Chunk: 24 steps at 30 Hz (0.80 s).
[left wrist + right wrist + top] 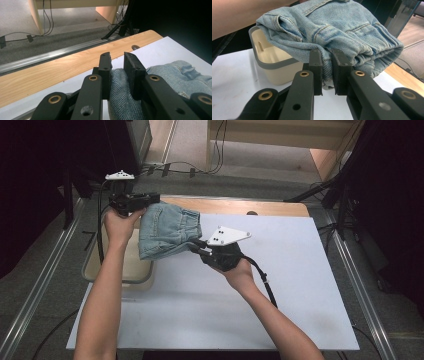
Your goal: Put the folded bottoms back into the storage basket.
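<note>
The jeans (167, 231), a folded bundle of light blue denim, are held up off the table (300, 285) between the two grippers, above the table's far left part. Part of the bundle hangs over the bin (117, 272), a cream tub with a grey rim that stands at the table's left edge; in the right gripper view the denim overhangs the bin's (270, 65) near rim, and whether it touches that rim cannot be told.

The left gripper (150, 200) has the far left edge of the jeans. In the left gripper view its jaws are clamped on a fold of denim (120, 90), which bulges up between them.

The right gripper (194, 247) has the near right edge of the bundle. In the right gripper view its jaws are pressed together on a hem of the jeans (342, 27), with the rest of the bundle piled above and behind them.

The table carries a white sheet, with a strip of bare wood (62, 67) along its far edge. Beyond the table lie a grey floor and loose cables (190, 170).
</note>
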Tool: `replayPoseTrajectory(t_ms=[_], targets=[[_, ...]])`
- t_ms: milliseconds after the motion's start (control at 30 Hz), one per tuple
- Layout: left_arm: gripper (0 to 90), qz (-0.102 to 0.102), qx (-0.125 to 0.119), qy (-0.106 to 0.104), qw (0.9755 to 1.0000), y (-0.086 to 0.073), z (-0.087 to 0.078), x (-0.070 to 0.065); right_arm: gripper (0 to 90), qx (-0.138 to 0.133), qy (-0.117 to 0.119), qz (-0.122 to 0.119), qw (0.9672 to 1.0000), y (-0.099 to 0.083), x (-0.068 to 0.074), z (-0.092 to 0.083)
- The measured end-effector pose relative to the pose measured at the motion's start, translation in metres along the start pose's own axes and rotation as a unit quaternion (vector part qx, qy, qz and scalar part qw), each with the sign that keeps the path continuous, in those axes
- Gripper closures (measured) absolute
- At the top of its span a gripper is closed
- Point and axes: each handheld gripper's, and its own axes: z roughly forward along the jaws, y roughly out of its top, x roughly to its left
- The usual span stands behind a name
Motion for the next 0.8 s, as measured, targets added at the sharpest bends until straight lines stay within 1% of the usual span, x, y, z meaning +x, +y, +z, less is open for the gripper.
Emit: replayPoseTrajectory(t_ms=[400,533,800], targets=[[77.7,-0.002,-0.006,0.003,1.0,-0.001,-0.005,0.006,77.9,-0.001,0.001,-0.004,1.0,0.007,0.003,0.005],[77.7,0.001,-0.006,0.007,1.0,-0.002,-0.007,0.008,77.9,-0.001,0.003,-0.008,1.0,0.01,0.005,0.007],[77.7,-0.004,-0.008,0.011,0.9999,-0.005,-0.013,0.016,77.9,0.0,0.006,-0.011,0.9999,0.015,0.009,0.014]])
